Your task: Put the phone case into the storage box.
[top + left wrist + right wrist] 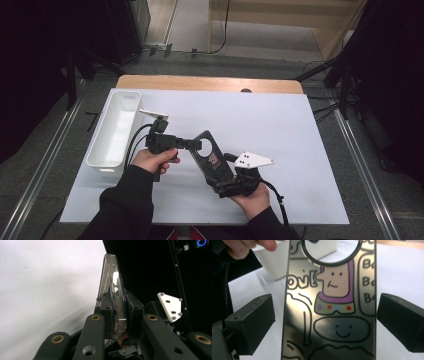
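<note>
Handoff tip: phone case hangs above the desk, left claw pinching its edge, right claw spread wide around it, pads clear. I'd ease the right away slowly, then head for the white bin.

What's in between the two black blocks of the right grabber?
The phone case with cartoon drawings stands between the right gripper's open jaws, with a gap on each side; the right gripper view shows it.
</note>
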{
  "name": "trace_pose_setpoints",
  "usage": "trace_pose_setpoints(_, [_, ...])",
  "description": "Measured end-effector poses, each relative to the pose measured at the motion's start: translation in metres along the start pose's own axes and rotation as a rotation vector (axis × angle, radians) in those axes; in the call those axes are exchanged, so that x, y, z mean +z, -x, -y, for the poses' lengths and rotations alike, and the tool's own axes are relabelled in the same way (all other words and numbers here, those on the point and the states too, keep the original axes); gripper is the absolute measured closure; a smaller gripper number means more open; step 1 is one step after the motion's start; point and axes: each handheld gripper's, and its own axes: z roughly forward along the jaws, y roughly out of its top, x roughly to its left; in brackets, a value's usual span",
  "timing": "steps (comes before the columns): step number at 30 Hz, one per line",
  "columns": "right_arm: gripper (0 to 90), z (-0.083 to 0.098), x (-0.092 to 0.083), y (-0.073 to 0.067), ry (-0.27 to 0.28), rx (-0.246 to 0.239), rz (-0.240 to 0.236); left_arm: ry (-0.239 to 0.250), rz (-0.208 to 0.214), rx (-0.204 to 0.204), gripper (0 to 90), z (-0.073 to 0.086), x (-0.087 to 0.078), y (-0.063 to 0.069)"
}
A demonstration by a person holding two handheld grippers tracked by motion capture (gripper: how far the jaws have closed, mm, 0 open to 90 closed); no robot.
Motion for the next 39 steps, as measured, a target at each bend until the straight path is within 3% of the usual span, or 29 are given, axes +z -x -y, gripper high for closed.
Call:
trace_pose_setpoints(7, [1.0,-0.002,-0.002,0.0,-0.004,-0.006,-0.003,0.003,-0.004,0.016,78.9,0.0,-0.001,0.004])
trace_pose_setpoints(16, [1.1,-0.007,-0.01,0.004,-0.02,0.004,-0.008,0.012,-0.043,0.088,78.9,-0.001,-0.005,0.016])
trace_pose_setpoints(28, [1.2,-0.013,-0.018,0.012,-0.056,-0.009,-0.017,-0.017,-0.09,0.203,78.9,-0.003,-0.008,0.03])
trace_pose_setpoints(39, [1.3,-0.016,-0.022,0.019,-0.082,-0.005,-0.029,-0.072,-0.109,0.276,78.9,-0.004,-0.01,0.036])
